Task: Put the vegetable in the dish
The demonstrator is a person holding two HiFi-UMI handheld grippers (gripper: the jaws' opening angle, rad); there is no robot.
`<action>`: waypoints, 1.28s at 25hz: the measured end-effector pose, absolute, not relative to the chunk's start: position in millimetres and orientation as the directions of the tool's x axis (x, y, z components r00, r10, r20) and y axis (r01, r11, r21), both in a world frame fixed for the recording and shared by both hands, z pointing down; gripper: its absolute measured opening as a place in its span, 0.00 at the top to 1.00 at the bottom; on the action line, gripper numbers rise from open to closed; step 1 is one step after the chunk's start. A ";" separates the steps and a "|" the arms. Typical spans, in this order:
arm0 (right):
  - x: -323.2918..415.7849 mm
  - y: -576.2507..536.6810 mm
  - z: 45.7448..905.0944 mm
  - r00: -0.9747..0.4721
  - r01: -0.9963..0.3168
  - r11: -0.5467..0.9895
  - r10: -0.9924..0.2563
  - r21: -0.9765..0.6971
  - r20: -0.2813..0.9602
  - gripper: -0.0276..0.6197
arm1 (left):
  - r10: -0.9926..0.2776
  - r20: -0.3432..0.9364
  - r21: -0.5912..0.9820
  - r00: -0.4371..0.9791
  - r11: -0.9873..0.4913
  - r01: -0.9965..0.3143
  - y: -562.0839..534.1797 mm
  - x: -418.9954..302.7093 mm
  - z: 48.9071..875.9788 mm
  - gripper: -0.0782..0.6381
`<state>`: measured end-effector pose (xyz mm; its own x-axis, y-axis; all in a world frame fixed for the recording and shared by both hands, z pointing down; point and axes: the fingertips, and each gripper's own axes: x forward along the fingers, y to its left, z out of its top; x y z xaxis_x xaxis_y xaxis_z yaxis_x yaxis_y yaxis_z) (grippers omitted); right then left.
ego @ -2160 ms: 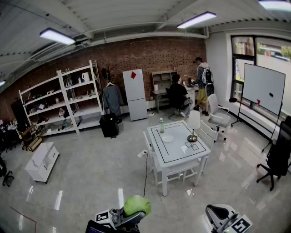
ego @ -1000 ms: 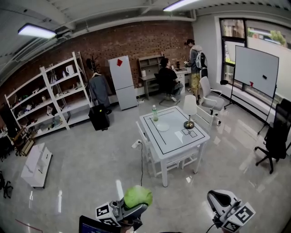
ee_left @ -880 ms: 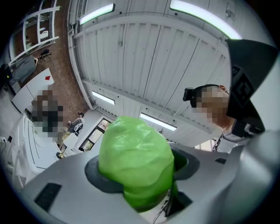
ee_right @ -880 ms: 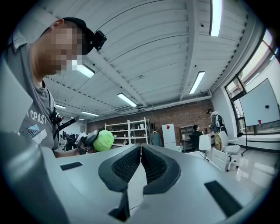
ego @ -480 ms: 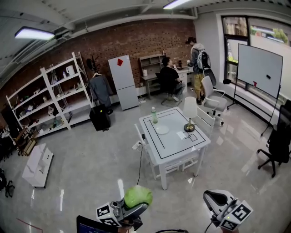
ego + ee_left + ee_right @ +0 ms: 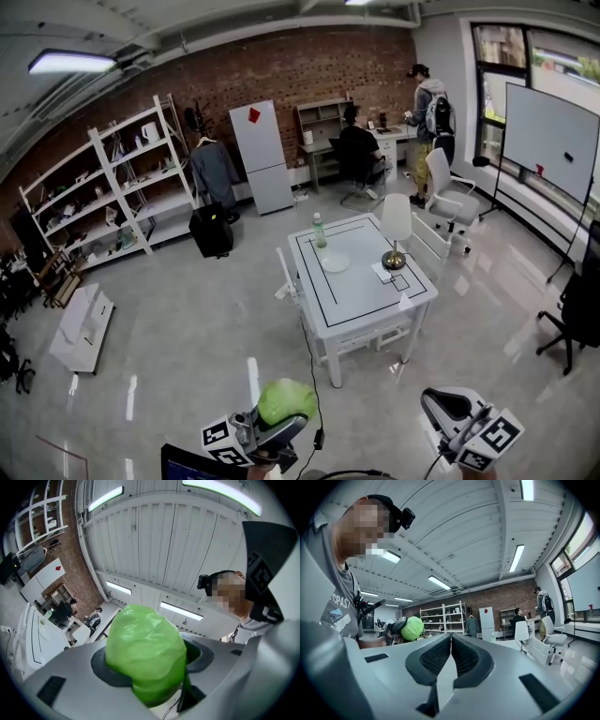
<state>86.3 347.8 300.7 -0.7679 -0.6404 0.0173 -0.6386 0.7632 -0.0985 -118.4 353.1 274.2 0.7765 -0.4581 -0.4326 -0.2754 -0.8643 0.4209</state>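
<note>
Head view, lower edge: left claw tilted upward, pinching a glossy, lumpy, bright-green vegetable at bottom centre. Right claw, lower right, pads pressed together, nothing between. Dish on white surface mid-frame, well apart from vegetable.

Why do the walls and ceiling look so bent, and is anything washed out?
Head view: a wide lens bows the shelves, and the ceiling lamp glares white. Left gripper view: black corners, with the green vegetable looming huge. Right gripper view: the same dark, curved edges.
</note>
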 end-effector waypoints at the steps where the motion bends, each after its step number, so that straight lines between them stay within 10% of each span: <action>1: 86.7 342.8 303.2 -0.768 -0.638 0.762 -0.640 -0.107 0.018 0.95 | -0.463 -0.429 0.426 0.776 -0.861 -0.278 348.4 -118.7 276.1 0.51; 32: 15.1 162.5 304.2 -0.683 -0.729 0.678 -0.729 -0.093 0.046 0.95 | -0.325 -0.433 0.419 0.841 -0.898 -0.132 146.2 -179.9 279.7 0.51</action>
<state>15.1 162.5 304.2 -0.6832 -0.7287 0.0462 -0.7293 0.6778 -0.0934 -179.9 146.2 279.7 0.8409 -0.3252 -0.4326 -0.1319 -0.8984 0.4189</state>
